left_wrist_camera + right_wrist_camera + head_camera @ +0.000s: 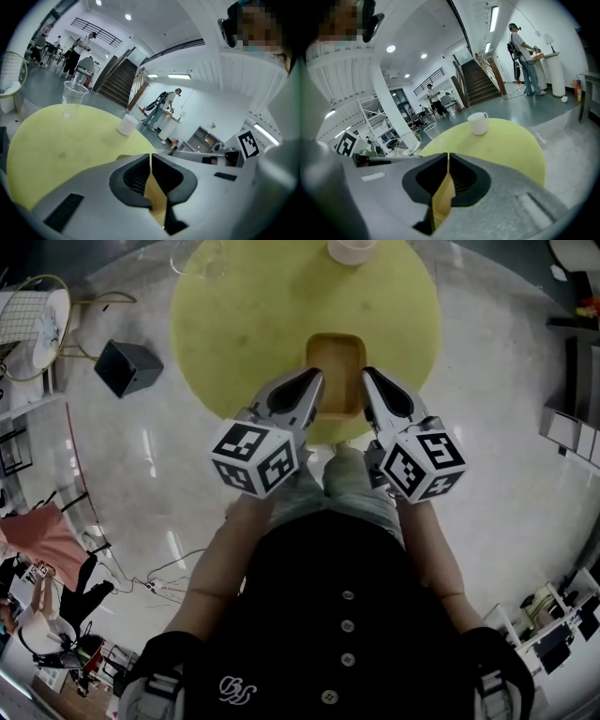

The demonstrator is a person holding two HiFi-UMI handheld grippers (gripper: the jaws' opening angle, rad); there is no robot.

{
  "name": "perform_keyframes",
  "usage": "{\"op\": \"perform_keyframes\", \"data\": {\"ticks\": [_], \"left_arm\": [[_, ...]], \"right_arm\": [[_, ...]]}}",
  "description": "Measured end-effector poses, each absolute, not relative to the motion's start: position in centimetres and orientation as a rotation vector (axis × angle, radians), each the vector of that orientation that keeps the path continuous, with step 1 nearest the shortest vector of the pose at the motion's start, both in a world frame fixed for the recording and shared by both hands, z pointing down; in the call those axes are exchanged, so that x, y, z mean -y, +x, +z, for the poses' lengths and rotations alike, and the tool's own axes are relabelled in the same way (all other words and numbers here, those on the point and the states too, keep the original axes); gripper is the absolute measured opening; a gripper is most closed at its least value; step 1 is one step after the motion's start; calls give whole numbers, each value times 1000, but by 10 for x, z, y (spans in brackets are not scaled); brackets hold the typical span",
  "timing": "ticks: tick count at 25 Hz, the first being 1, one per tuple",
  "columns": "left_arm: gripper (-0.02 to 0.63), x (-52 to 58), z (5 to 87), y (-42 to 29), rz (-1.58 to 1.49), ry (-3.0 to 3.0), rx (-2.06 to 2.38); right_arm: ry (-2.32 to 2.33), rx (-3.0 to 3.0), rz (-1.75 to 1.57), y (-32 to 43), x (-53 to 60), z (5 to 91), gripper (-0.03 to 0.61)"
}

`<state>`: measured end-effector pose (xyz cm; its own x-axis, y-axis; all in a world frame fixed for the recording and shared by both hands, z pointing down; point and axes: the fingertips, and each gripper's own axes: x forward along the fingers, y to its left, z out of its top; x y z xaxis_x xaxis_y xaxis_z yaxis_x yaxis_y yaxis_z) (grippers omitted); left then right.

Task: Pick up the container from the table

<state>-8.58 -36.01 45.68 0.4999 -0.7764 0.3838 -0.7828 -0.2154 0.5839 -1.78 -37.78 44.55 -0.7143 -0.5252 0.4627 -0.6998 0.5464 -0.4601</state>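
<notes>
On grey floor (525, 493), yellow table (234, 334)

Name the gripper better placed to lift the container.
Left, marginally. The left gripper is shut on the left wall of the container, the right gripper on its right wall; from the head view the left reaches slightly farther over the rim.

Matt tabletop (234, 315) w/ smooth wood-look container (336, 360), clr plastic cup (74, 96).

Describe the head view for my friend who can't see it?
The left claw and right claw pinch opposite sides of a tan container near the edge of a round yellow table. A white cup stands at its far side.
</notes>
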Motion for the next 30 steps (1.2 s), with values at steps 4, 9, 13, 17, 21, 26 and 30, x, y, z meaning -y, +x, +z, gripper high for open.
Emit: {"op": "perform_keyframes", "data": {"ticks": [4, 9, 13, 17, 21, 26, 30], "left_arm": [[20, 361, 469, -90, 2, 1942, 1294], [21, 361, 484, -95, 23, 1899, 1330], [23, 359, 495, -98, 46, 1848, 1363], [98, 356, 509, -100, 75, 1810, 1371], [133, 351, 529, -102, 115, 1773, 1361], [143, 347, 546, -101, 146, 1745, 1337], [143, 348, 555, -100, 171, 1746, 1307]], "right_arm": [[1001, 2483, 947, -15, 378, 461, 6], [979, 2449, 971, -12, 376, 477, 22], [982, 2421, 988, -4, 375, 487, 65], [990, 2389, 1004, 1, 376, 499, 108], [981, 2363, 1034, 2, 376, 513, 126], [961, 2330, 1081, 1, 374, 529, 149], [958, 2308, 1113, -1, 373, 539, 155]]}}
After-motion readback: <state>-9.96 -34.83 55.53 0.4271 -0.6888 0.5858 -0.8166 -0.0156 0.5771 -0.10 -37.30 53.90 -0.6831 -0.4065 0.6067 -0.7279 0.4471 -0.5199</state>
